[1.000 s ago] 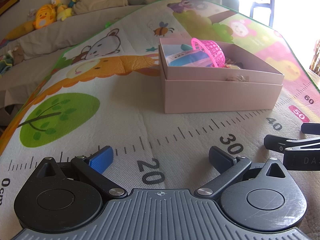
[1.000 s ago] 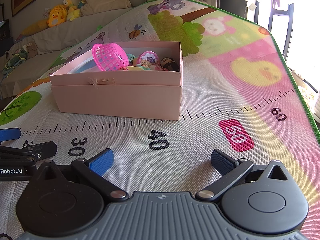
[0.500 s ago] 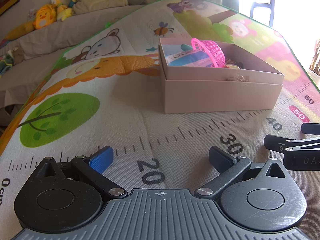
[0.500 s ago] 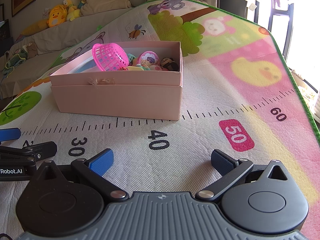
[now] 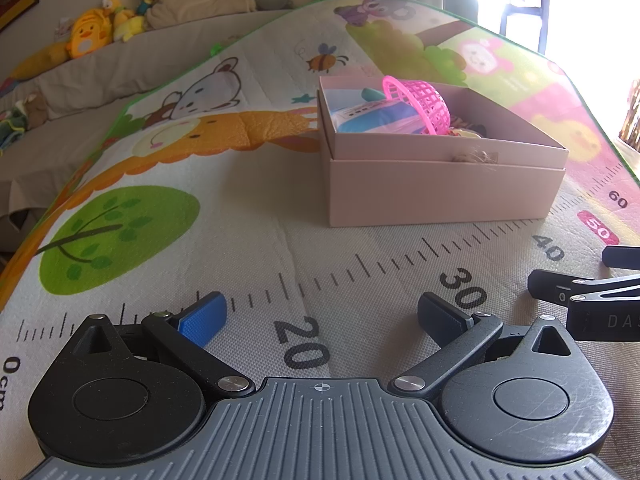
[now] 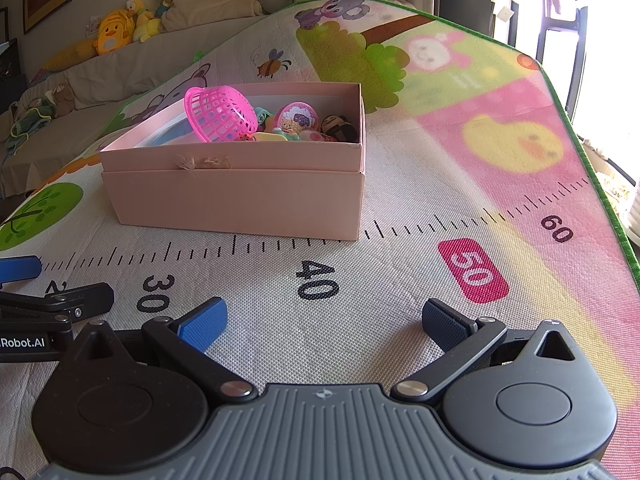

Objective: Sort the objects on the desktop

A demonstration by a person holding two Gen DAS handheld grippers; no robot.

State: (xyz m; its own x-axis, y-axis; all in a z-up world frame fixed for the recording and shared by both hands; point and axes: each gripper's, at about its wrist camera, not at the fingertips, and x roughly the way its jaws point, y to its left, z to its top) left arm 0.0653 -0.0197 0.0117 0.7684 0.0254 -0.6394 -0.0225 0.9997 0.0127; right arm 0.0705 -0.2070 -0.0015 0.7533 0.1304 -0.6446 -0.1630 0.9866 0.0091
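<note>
A pink cardboard box (image 5: 440, 192) (image 6: 240, 196) stands on the play mat. In it lie a pink plastic basket (image 5: 420, 104) (image 6: 220, 114) tipped on its side, a blue and white packet (image 5: 368, 118) and several small toys (image 6: 298, 122). My left gripper (image 5: 320, 314) is open and empty, low over the mat near the 20 mark, well short of the box. My right gripper (image 6: 324, 320) is open and empty near the 40 mark, also short of the box. Each gripper's fingers show at the edge of the other's view.
The play mat (image 6: 500, 152) with a printed ruler covers the surface; its green edge (image 6: 600, 184) runs along the right. A grey sofa with plush toys (image 5: 92, 36) stands behind on the left. A bright window is at the far right.
</note>
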